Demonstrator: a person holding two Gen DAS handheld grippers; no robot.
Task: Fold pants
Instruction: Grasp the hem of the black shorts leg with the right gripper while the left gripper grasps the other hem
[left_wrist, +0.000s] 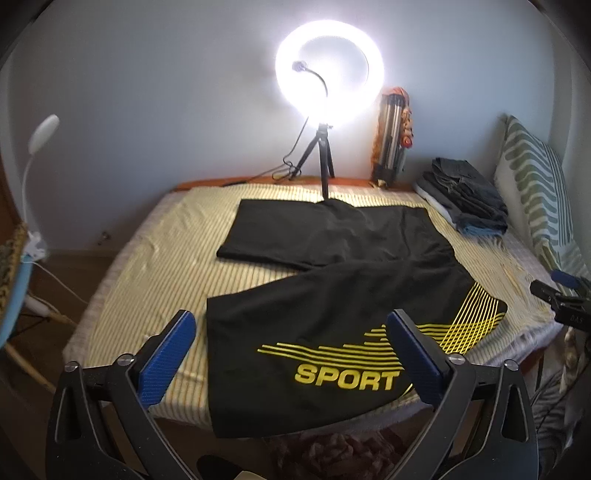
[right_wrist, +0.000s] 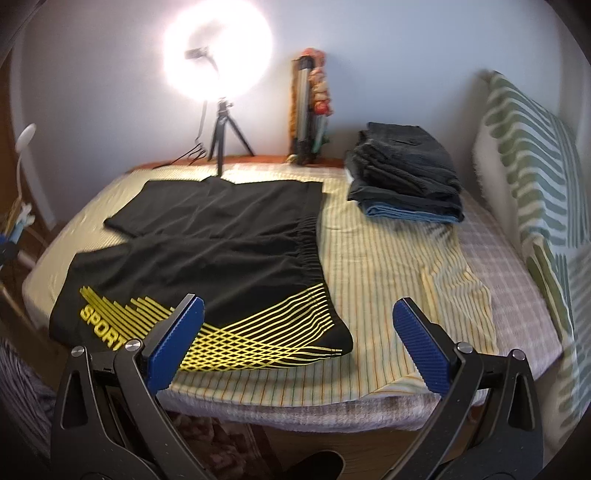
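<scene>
Black shorts (left_wrist: 332, 280) with yellow stripes and the word SPORT lie spread flat on the striped sheet of a bed (left_wrist: 147, 240). One leg end hangs over the near bed edge. My left gripper (left_wrist: 291, 325) is open and empty, hovering above the near leg. The shorts also show in the right wrist view (right_wrist: 221, 240), waistband to the right. My right gripper (right_wrist: 299, 314) is open and empty, above the near waistband corner. The right gripper shows at the left view's right edge (left_wrist: 561, 299).
A lit ring light on a tripod (left_wrist: 325, 162) stands at the bed's far edge. A pile of folded dark clothes (right_wrist: 406, 173) sits at the back right. A striped pillow (right_wrist: 535, 173) leans on the right. A thermos-like cylinder (left_wrist: 388, 140) stands against the wall.
</scene>
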